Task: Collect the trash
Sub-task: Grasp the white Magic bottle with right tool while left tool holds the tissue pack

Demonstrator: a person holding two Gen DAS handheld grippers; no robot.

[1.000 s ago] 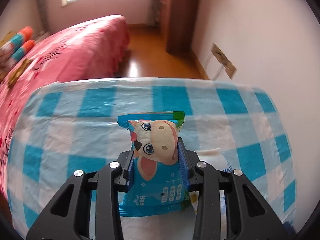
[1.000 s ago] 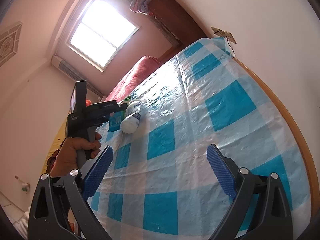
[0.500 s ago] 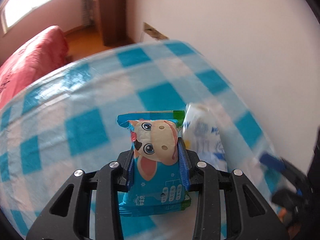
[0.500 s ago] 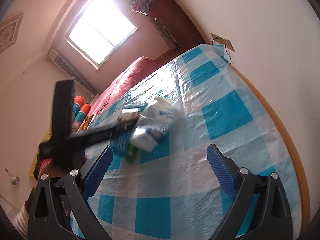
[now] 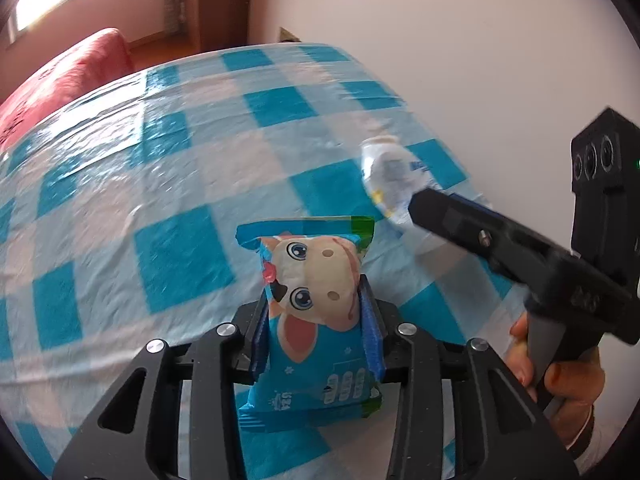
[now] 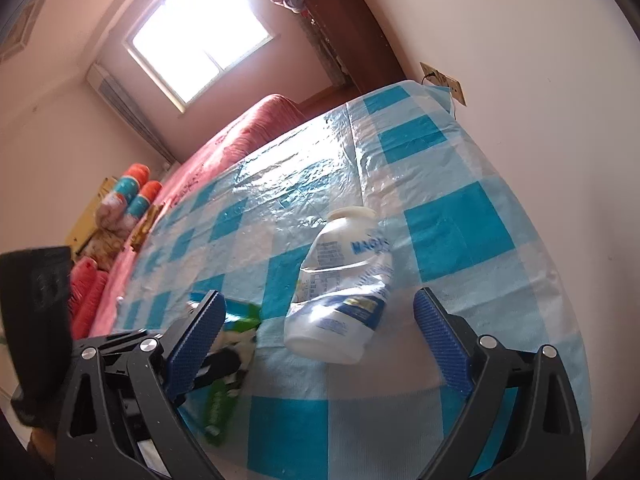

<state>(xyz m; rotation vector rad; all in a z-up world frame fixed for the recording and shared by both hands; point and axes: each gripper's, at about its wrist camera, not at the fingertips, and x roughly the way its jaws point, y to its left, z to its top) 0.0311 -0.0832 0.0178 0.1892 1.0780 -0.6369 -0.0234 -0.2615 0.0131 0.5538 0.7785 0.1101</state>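
Observation:
My left gripper (image 5: 316, 312) is shut on a blue snack wrapper (image 5: 312, 320) with a cartoon cow face, held upright above the table. A crushed white plastic bottle (image 6: 344, 292) with blue print lies on its side on the blue-and-white checked tablecloth (image 6: 460, 232). My right gripper (image 6: 320, 332) is open, its blue-padded fingers (image 6: 438, 340) on either side of the bottle's base. In the left wrist view the bottle (image 5: 394, 178) lies past the right gripper's black body (image 5: 520, 256). The wrapper's edge (image 6: 240, 320) shows low left in the right wrist view.
A white wall (image 5: 460, 40) borders the table's right side, with a socket (image 6: 442, 80) at the far corner. A red bed (image 6: 240, 136) lies beyond the table's left edge. A dark wooden wardrobe (image 6: 352, 36) stands at the back.
My left gripper has swung right and back with the wrapper. My right gripper has moved forward over the table until its open fingers flank the bottle, which has shifted on the cloth.

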